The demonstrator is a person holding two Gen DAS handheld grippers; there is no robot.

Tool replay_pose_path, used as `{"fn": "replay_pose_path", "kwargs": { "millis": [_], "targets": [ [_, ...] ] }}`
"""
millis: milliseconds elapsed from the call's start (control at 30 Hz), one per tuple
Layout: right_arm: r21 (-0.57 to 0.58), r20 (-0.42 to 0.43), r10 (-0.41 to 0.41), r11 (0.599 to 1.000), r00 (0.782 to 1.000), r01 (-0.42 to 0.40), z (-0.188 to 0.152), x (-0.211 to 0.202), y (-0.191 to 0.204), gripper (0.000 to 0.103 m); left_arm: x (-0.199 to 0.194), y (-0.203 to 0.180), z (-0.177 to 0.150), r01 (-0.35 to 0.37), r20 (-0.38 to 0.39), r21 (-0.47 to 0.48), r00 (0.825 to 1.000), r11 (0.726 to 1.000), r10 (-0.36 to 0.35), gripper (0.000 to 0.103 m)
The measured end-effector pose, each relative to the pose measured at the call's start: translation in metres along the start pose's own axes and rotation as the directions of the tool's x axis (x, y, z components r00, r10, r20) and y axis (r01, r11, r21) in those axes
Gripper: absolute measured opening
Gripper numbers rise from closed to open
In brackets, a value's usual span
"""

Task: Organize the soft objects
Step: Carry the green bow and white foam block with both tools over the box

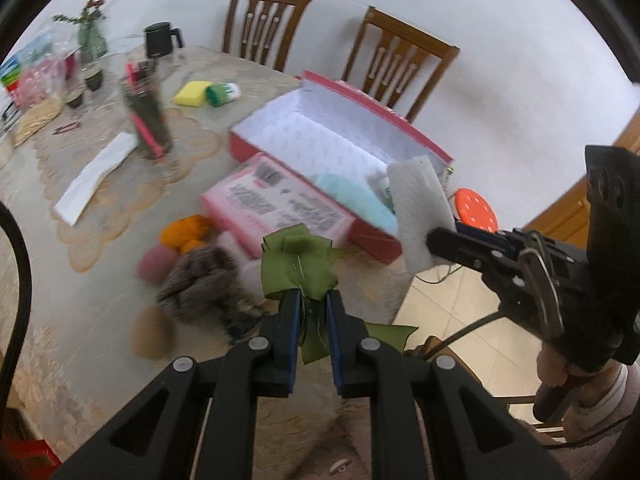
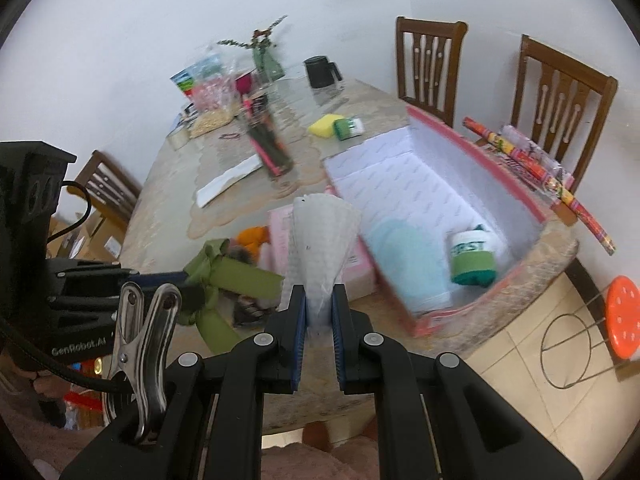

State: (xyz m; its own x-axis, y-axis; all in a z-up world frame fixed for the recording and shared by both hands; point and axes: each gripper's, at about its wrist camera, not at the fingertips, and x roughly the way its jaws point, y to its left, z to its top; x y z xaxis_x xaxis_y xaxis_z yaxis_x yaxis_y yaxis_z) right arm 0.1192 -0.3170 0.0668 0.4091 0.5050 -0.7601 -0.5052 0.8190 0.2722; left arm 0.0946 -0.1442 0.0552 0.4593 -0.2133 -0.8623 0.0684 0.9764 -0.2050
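Observation:
My left gripper is shut on a green fabric bow and holds it above the table's front edge; the bow also shows in the right wrist view. My right gripper is shut on a white foam sheet, held up near the open pink box. The sheet also shows in the left wrist view. In the box lie a light blue cloth and a green-and-white roll. A grey furry piece, an orange piece and a pink piece lie on the table.
A pink packet leans by the box. A yellow sponge, a green-capped roll, a pen holder, a white strip, a black mug and a vase stand farther back. Two chairs and an orange stool flank the table.

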Motion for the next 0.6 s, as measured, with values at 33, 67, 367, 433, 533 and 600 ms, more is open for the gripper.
{"fn": "replay_pose_path", "kwargs": {
  "millis": [33,67,367,433,533,600],
  "targets": [
    [0.006,0.003,-0.007,1.0,1.0,0.007,0.001,-0.001,-0.004,0.013,0.002,-0.004,0.004,0.002,0.004,0.01,1.0,1.0,-0.002,0.013],
    [0.013,0.006,-0.012,1.0,1.0,0.012,0.003,-0.001,-0.01,0.013,0.003,-0.007,0.007,0.001,0.009,0.015,1.0,1.0,-0.001,0.014],
    [0.038,0.028,-0.043,0.998,0.999,0.041,0.018,-0.003,-0.047,0.013,0.022,-0.022,0.057,-0.016,0.061,0.008,0.998,1.0,0.015,0.014],
    [0.038,0.028,-0.045,0.998,0.999,0.044,0.022,-0.001,-0.054,0.013,0.029,-0.024,0.069,-0.026,0.066,0.002,0.997,1.0,0.025,0.014],
    [0.035,0.024,-0.053,0.998,0.998,0.052,0.026,0.004,-0.064,0.013,0.04,-0.025,0.084,-0.033,0.069,-0.007,0.997,0.999,0.034,0.014],
    [0.041,0.019,-0.05,0.998,0.999,0.049,0.028,0.009,-0.071,0.013,0.049,-0.027,0.093,-0.046,0.073,-0.012,0.996,0.999,0.046,0.014]
  ]
}}
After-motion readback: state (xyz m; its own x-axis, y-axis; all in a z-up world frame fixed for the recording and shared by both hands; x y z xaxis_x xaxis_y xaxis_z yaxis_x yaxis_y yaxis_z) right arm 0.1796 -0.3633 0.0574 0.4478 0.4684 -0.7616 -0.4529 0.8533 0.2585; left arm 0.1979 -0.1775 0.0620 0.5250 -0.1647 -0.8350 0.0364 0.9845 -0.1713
